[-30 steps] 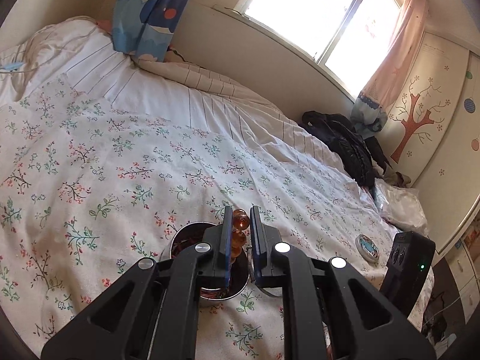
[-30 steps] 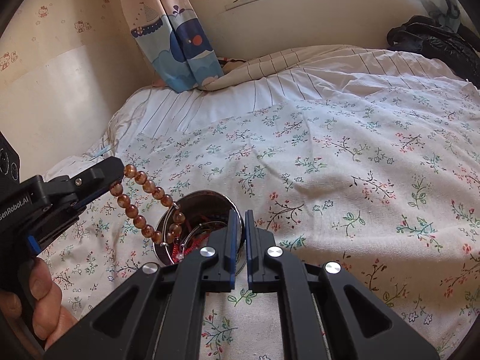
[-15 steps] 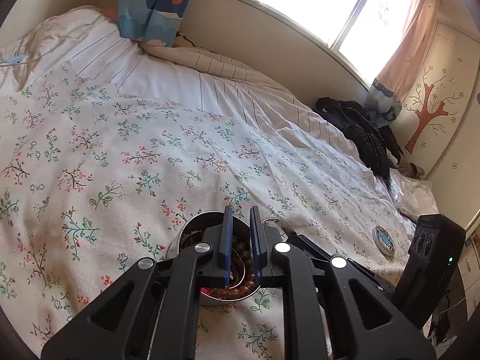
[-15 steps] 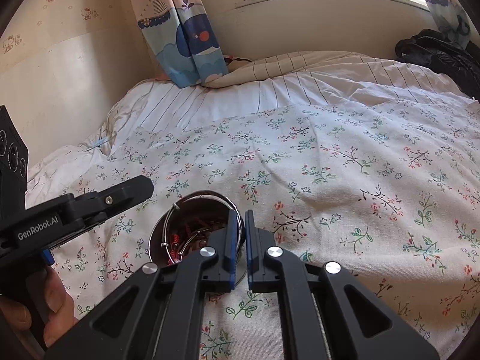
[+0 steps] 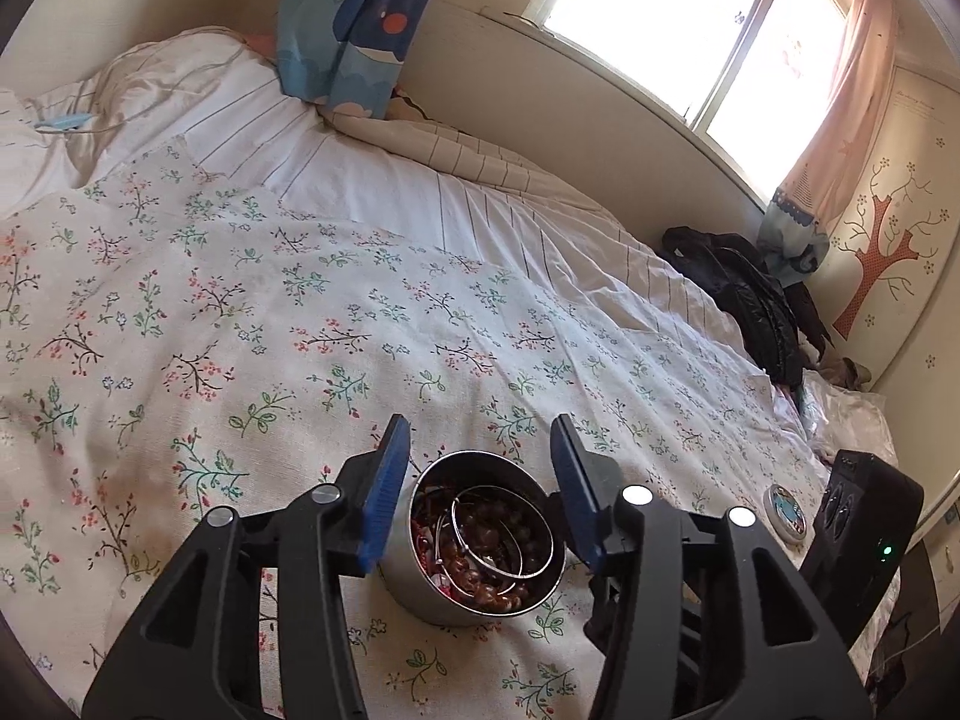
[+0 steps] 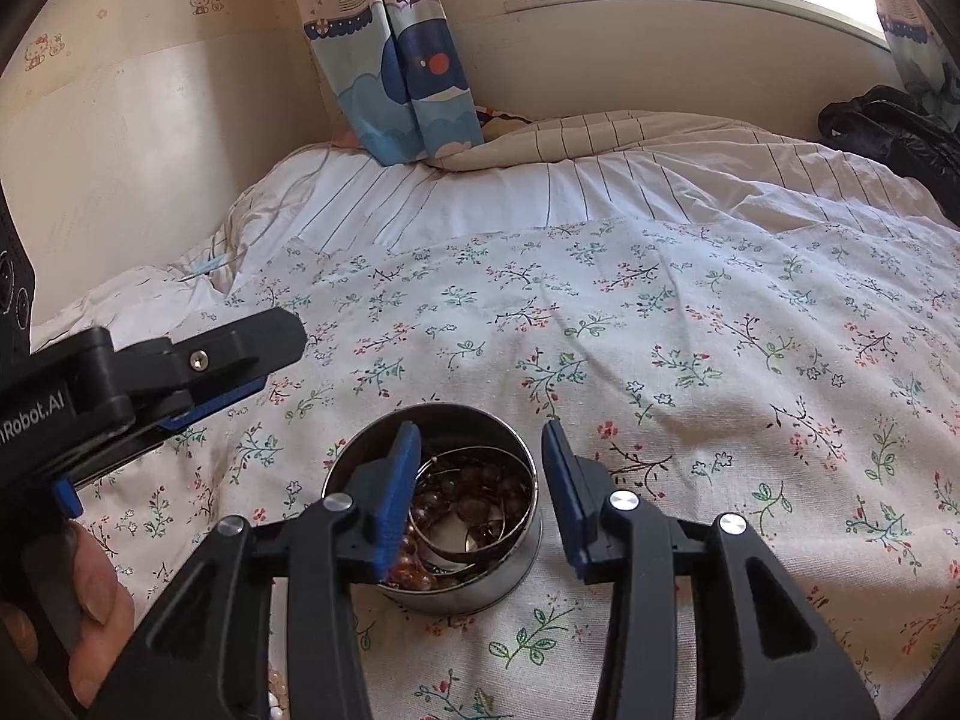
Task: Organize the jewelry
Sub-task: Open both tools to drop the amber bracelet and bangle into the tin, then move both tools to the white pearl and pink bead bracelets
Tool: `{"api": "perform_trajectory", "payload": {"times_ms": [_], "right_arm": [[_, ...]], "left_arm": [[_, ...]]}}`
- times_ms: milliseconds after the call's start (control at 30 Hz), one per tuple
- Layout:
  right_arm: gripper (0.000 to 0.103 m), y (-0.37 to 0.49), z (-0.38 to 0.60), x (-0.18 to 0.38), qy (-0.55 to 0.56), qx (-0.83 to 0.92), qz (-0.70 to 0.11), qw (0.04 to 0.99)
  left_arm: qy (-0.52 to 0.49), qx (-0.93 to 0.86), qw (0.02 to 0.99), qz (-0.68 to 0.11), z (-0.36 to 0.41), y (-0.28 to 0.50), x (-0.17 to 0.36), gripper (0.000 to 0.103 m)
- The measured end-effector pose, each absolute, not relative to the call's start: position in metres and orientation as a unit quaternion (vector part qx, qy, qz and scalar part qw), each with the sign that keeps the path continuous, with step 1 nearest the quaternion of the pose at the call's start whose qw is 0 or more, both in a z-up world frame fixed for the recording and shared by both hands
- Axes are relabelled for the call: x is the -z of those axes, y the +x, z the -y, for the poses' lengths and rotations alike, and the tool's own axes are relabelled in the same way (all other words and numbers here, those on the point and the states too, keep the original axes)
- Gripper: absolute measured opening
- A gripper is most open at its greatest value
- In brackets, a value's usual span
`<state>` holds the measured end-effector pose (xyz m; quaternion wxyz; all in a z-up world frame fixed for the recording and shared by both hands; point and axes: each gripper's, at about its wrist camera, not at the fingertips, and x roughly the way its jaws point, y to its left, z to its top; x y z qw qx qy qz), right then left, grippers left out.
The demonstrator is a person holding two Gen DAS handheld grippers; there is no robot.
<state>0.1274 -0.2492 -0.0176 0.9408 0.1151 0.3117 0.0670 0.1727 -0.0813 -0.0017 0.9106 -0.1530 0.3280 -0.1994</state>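
A round metal tin [image 5: 420, 591] stands on the floral bedspread. It holds a brown bead bracelet [image 5: 486, 552], silver bangles [image 5: 516, 531] and red pieces. My left gripper [image 5: 480, 474] is open and empty just above the tin, a finger on each side. In the right wrist view the tin [image 6: 480, 591] lies between the open, empty fingers of my right gripper [image 6: 477, 480]. The beads [image 6: 444, 492] and bangles [image 6: 480, 549] show inside. The left gripper's body [image 6: 180, 366] enters from the left, held by a hand.
A small round lid [image 5: 786, 513] lies on the bedspread to the right, by the right gripper's body [image 5: 864, 546]. A black jacket [image 5: 744, 294] lies at the bed's far side. A curtain [image 6: 396, 60] hangs at the headboard wall. Pale beads [image 6: 273, 696] show at the bottom.
The left gripper dropped the brown bead bracelet into the tin, then opened wide. The right gripper also opened from shut. Both moved slightly closer over the tin.
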Motion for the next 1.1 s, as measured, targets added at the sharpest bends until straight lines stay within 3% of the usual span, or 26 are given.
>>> {"api": "perform_trajectory", "payload": {"times_ms": [200, 367, 1100], "right_arm": [[0.043, 0.128, 0.257, 0.02, 0.122, -0.052, -0.317, 0.939], [0.053, 0.129, 0.259, 0.023, 0.119, -0.045, -0.323, 0.938], [0.072, 0.111, 0.314, 0.055, 0.208, 0.036, -0.339, 0.917]], "left_arm": [[-0.107, 0.166, 0.926, -0.32, 0.089, 0.168, 0.003, 0.065], [-0.061, 0.146, 0.941, -0.299, 0.098, 0.159, -0.002, 0.079], [0.003, 0.12, 0.948, -0.294, 0.095, 0.129, 0.003, 0.085]]}}
